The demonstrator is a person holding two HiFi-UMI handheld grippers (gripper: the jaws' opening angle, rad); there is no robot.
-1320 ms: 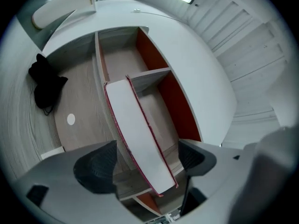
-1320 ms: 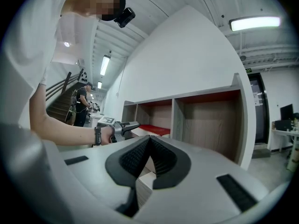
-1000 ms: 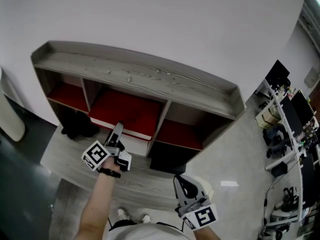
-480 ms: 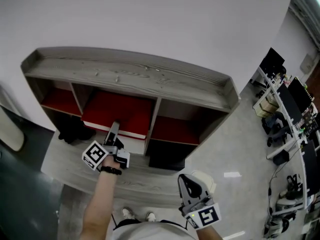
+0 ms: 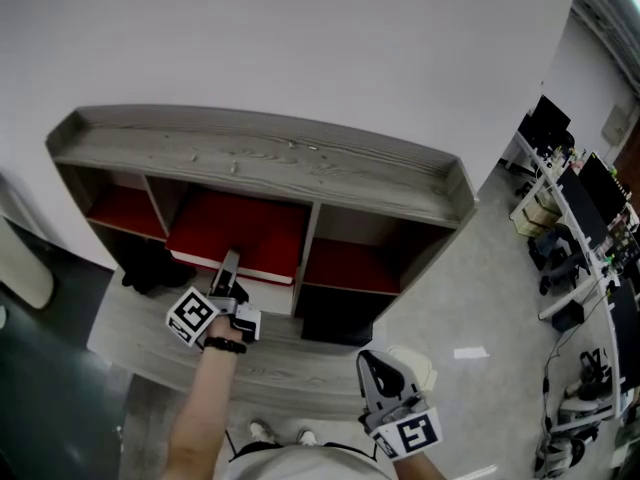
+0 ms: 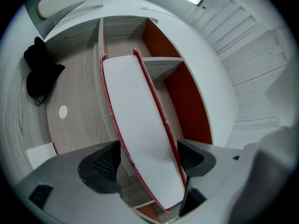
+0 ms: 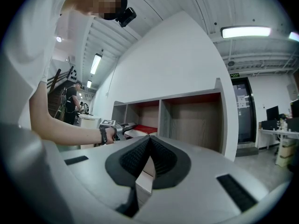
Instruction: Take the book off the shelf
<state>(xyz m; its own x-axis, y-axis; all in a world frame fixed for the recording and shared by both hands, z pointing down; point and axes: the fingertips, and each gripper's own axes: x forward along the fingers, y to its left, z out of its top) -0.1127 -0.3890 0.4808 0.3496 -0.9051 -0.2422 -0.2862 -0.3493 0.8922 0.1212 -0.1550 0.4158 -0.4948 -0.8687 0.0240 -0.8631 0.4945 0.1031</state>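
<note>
Left gripper view has the red book [image 6: 140, 125] lying flat in the shelf's [image 5: 270, 153] middle compartment. Its near edge pokes out between the left gripper's [image 6: 147, 160] jaws, which are closing on the covers, probably to slide it straight out. The right gripper [image 7: 148, 146], well behind and to that one's right, is clenched on nothing, just parked I guess.

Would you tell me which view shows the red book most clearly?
The left gripper view: the book fills it, its page edge inside the left gripper, jaws closing. The head view shows its red cover; the right gripper view, a distant sliver.
</note>
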